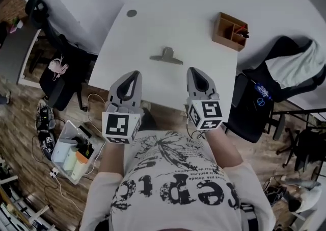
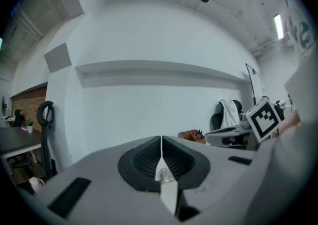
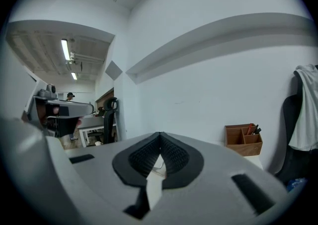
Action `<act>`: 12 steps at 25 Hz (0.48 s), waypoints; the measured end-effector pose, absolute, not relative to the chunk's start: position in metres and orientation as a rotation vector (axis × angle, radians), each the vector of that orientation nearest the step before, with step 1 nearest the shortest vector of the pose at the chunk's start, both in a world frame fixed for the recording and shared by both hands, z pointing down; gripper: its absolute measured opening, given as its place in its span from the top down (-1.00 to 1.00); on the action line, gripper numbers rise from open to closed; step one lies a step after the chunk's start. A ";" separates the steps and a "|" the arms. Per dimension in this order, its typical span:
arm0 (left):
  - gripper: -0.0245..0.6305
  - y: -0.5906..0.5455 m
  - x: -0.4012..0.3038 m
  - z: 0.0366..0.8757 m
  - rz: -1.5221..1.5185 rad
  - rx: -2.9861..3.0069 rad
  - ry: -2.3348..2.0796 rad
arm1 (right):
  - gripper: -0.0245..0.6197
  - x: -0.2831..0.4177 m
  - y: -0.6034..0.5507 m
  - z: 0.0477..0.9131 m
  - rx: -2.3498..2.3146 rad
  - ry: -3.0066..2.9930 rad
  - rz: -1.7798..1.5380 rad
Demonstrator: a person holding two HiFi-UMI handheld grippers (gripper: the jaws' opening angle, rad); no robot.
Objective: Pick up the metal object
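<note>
— Claws pressed together, the pair of them: left claw (image 1: 134, 76) and right claw (image 1: 195, 72) each have their ribbed black pads meeting flat, with nothing pinched between them.

— Where's your target?

— Out ahead of both tips, lying on the white table (image 1: 153, 26), well apart from either claw. It's a grey metal clip-shaped object (image 1: 166, 56), low and wide with a raised part at its middle, roughly between the lines my two claws point along.

— How do you reckon it handles?

— Stiff and smooth, I'd judge, and light enough for one claw. It looks slippery on that bare top, though, so a clumsy pinch could skate it away. I'd take it by the raised middle, one pad on each side, rather than by the thin ends.

— Anything in the way?

— Only a brown wooden organiser box (image 1: 231, 30) toward the far right corner, well clear.

— Any writing?

— None on the object that I can make out. My marker cubes (image 1: 121, 127) carry black-and-white patterns, not words. Bold black lettering crosses my white printed T-shirt (image 1: 173, 184), upside down in the head view, and I can't read it reliably.
</note>
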State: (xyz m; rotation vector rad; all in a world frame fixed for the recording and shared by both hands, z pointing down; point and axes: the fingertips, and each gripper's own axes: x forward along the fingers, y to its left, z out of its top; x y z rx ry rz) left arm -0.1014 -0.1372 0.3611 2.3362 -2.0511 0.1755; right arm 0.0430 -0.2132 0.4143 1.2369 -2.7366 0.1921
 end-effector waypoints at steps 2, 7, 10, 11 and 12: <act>0.89 -0.166 -0.113 0.357 0.167 2.386 -2.001 | 0.95 0.033 -0.233 0.415 1.281 -2.705 0.197; 0.89 -0.234 -0.142 0.357 0.171 2.479 -1.885 | 0.95 0.008 -0.285 0.421 1.391 -2.632 0.246; 0.89 -0.265 -0.159 0.363 0.165 2.517 -1.822 | 0.95 -0.011 -0.307 0.435 1.404 -2.581 0.289; 0.89 -0.273 -0.161 0.366 0.165 2.533 -1.785 | 0.95 -0.014 -0.310 0.441 1.407 -2.556 0.308; 0.89 -0.280 -0.163 0.369 0.164 2.549 -1.750 | 0.95 -0.018 -0.313 0.447 1.408 -2.530 0.329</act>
